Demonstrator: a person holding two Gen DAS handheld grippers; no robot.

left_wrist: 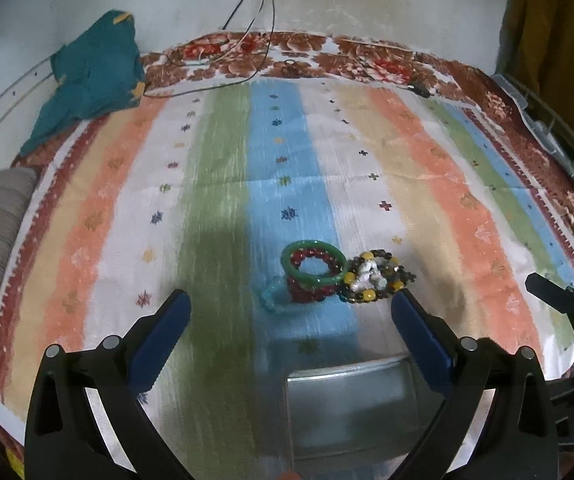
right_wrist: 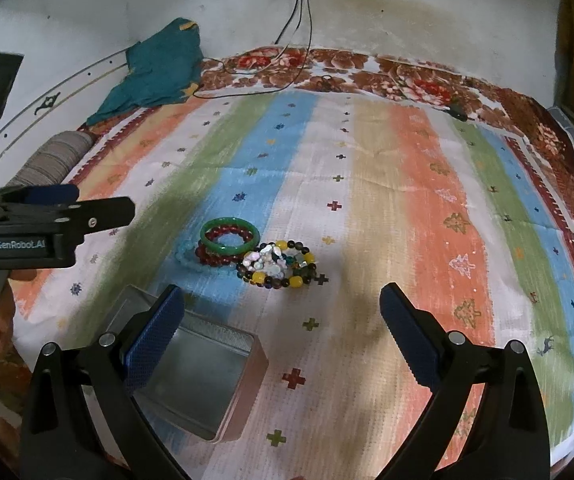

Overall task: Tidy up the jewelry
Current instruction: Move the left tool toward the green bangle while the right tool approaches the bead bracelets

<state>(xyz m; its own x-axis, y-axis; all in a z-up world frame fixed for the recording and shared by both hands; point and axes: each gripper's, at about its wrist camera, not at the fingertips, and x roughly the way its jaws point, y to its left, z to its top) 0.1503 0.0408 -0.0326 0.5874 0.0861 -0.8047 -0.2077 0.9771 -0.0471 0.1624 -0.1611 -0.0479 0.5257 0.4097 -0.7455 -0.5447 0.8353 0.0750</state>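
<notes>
Stained white wall [right_wrist: 407,12] — striped bedspread [right_wrist: 387,200], teal cloth [right_wrist: 155,76] against it.

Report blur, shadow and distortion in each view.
Left wrist view: motion-smeared cloth, soft bracelets, dark shadow beside them, fisheye-bowed edges. Right wrist view: sharper bracelets, shadow near the tin, the same bowing.

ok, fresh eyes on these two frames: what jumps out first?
A small heap of bracelets mid-cloth: a glossy green bangle sitting on dark red bead bracelets, with a yellow-and-dark beaded bracelet cluster touching its right side. Under them, the pastel striped cloth fills both views. An open, empty silver metal tin sits nearer the cameras, by the open right tongs.
</notes>
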